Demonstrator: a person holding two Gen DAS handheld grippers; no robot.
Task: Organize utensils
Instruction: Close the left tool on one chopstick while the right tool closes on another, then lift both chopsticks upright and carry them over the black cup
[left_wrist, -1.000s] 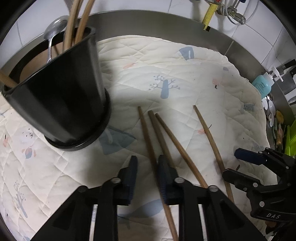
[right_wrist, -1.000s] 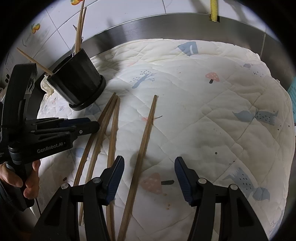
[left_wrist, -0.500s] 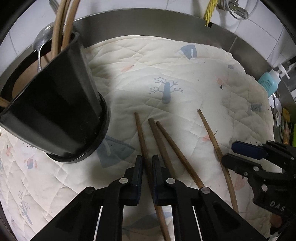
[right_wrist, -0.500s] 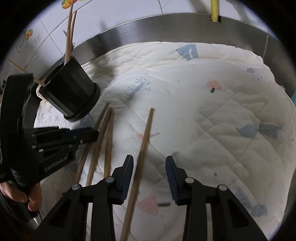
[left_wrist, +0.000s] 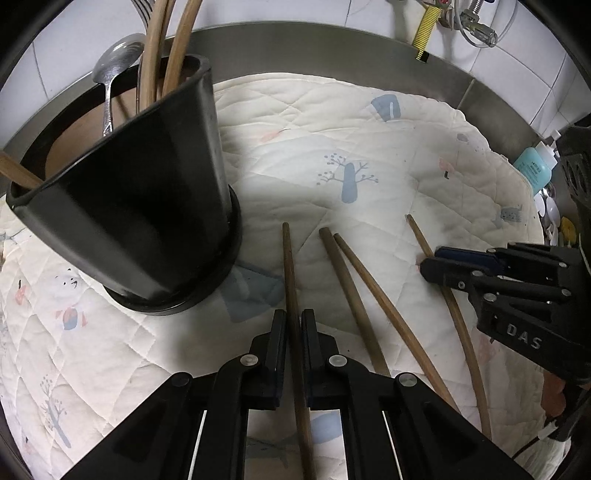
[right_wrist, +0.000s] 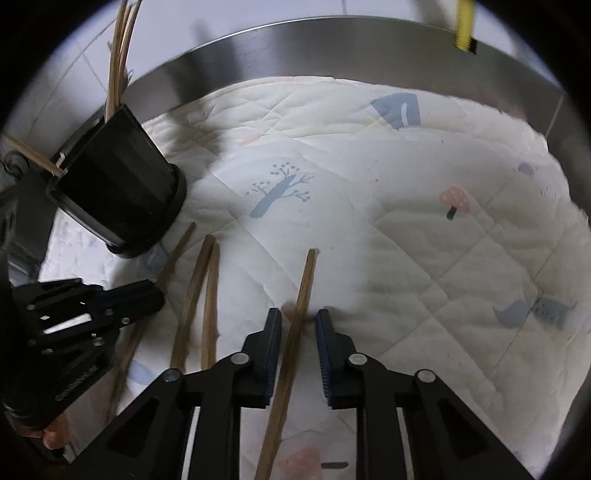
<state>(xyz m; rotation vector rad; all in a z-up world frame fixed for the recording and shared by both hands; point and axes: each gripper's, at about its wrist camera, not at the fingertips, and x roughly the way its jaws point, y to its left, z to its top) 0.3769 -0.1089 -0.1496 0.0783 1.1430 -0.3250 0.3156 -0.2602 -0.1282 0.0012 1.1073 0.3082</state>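
Quilted cream mat (left_wrist: 369, 122) covers the surface; black utensil holder (left_wrist: 147, 206) stands at its left. Four chopsticks lie right of holder, long axes running away from both grippers. Left gripper (left_wrist: 293, 347), pitched steeply down, jaws clenched on nearest chopstick (left_wrist: 290, 280). Right gripper (right_wrist: 298, 347) straddles farthest chopstick (right_wrist: 301, 295), jaws just been closing, right pad not yet touching.

Four loose chopsticks, one holder, two grippers on one quilted mat.

Four wooden chopsticks lie on the mat: one (left_wrist: 291, 295) at lower centre, two (left_wrist: 351, 295) (left_wrist: 388, 306) just right of it, one (left_wrist: 458, 332) far right. One black utensil holder (left_wrist: 147, 221) stands upper left, holding one metal spoon (left_wrist: 110, 74) and at least three wooden sticks (left_wrist: 166, 55). Two black grippers show, one (left_wrist: 293, 332) at bottom centre, one (left_wrist: 430, 260) at right. One quilted mat (left_wrist: 332, 147). One teal bottle (left_wrist: 532, 170), right edge.
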